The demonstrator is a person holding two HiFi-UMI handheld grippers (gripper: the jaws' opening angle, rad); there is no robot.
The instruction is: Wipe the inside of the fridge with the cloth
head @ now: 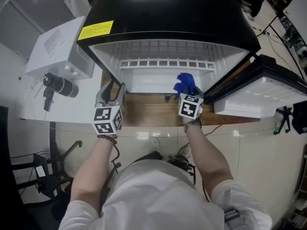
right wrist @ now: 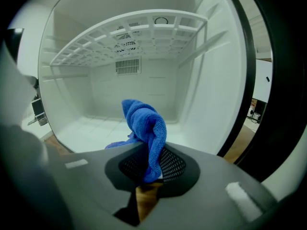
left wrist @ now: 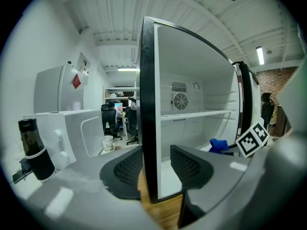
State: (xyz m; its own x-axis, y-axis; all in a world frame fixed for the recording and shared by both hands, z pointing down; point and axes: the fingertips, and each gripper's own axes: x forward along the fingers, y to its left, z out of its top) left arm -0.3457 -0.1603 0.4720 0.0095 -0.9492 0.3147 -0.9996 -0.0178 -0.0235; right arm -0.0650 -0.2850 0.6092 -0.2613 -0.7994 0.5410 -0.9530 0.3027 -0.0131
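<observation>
A small black fridge (head: 163, 13) stands open, its white inside (head: 158, 80) bare. My right gripper (head: 188, 94) is at the fridge mouth, right of centre, shut on a blue cloth (head: 185, 84). In the right gripper view the cloth (right wrist: 144, 119) bunches up out of the gripper (right wrist: 152, 161) in front of the white fridge floor (right wrist: 91, 126). My left gripper (head: 113, 87) is at the fridge's left wall. Its jaws (left wrist: 156, 152) straddle the front edge of that wall (left wrist: 147, 99), with a gap at the inner pad. The cloth (left wrist: 218, 144) shows at the right of the left gripper view.
The fridge door (head: 261, 92) hangs open to the right. A white wire shelf (head: 165, 62) crosses the upper inside (right wrist: 129, 37). A white box (head: 60, 47) and a black bottle (head: 60, 85) sit on the table at left. A wooden board (head: 148, 114) lies under the fridge front.
</observation>
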